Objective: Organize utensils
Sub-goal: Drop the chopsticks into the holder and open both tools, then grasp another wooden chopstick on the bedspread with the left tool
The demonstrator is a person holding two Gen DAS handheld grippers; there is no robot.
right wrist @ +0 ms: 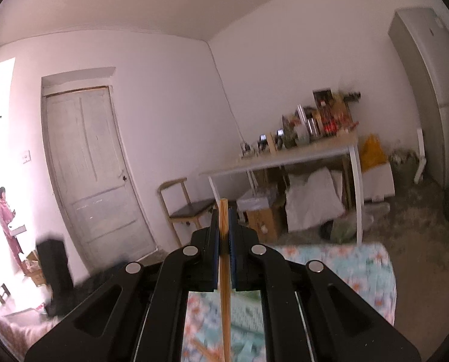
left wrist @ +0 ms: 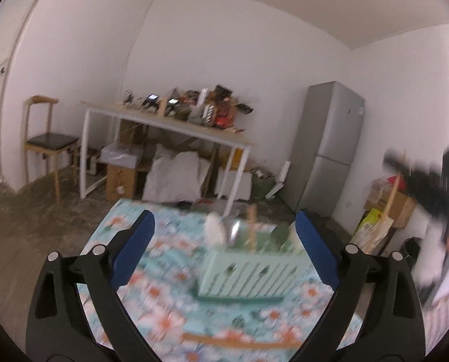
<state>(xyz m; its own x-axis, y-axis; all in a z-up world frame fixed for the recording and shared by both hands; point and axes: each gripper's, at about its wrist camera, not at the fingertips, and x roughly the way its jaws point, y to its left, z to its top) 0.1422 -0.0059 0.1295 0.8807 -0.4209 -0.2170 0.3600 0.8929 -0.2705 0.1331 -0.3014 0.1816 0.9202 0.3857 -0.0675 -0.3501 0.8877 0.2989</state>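
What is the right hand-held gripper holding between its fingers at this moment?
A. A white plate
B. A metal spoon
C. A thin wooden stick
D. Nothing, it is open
C: in the right wrist view the right hand-held gripper is shut on a thin wooden stick that stands upright between its blue pads and sticks out above them.

The cloth (left wrist: pixel 170 295) is pale blue with orange-and-white flowers; the holder (left wrist: pixel 248 274) on it is mint green. Blue pads (left wrist: pixel 137 247) line black grippers, and the stick (right wrist: pixel 224 259) is light wood
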